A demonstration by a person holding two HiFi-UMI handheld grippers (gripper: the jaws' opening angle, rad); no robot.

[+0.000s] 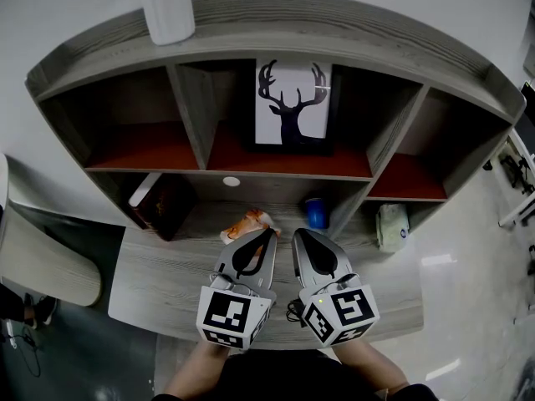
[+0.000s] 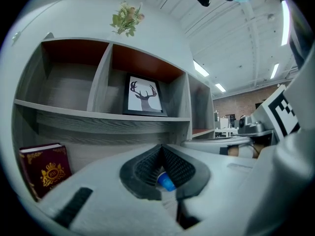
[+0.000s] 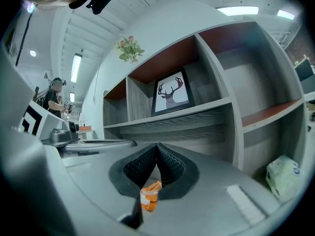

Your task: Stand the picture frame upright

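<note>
task thing: picture frame (image 1: pixel 292 103) upright in middle upper shelf (image 1: pixel 284 164) compartment | left tongs (image 1: pixel 267 232) pinched together, empty | right tongs (image 1: pixel 298 235) likewise, both over counter (image 1: pixel 159 282) | risk: a knock to the shelf edge could probably tip the frame forward off its ledge

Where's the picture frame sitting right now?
In the head view the picture frame stands upright in the centre compartment of the upper row of the shelf unit, above and slightly left of the blue cup.
</note>
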